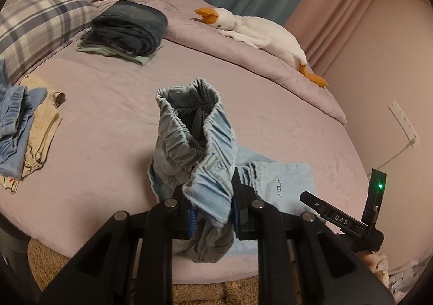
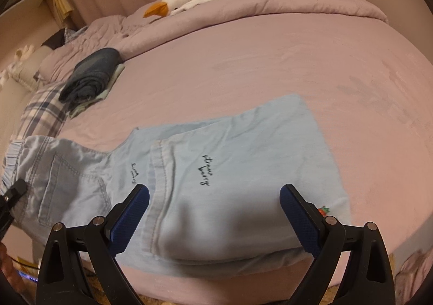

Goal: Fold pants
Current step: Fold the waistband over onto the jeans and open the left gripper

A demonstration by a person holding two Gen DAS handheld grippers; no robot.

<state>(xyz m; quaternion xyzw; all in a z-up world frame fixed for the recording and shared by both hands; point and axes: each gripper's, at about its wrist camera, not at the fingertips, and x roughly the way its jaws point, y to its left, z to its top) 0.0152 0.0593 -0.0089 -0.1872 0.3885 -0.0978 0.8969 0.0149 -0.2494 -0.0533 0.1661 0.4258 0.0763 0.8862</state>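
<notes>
Light blue pants (image 2: 232, 169) with dark script lettering lie on the pink bed, their legs doubled over near the front edge. My left gripper (image 1: 212, 213) is shut on the elastic waistband (image 1: 194, 126) and holds it bunched up above the bed. My right gripper (image 2: 215, 213) is open and empty, its blue pads (image 2: 300, 218) hovering just above the folded legs near the bed edge. The right gripper also shows in the left wrist view (image 1: 343, 218) at lower right.
A stack of folded dark and green clothes (image 1: 127, 32) lies at the back left by a plaid pillow (image 1: 35, 26). Loose blue and beige garments (image 1: 24, 129) lie at the left. A plush goose (image 1: 257, 32) rests on the rumpled duvet. The wall stands on the right.
</notes>
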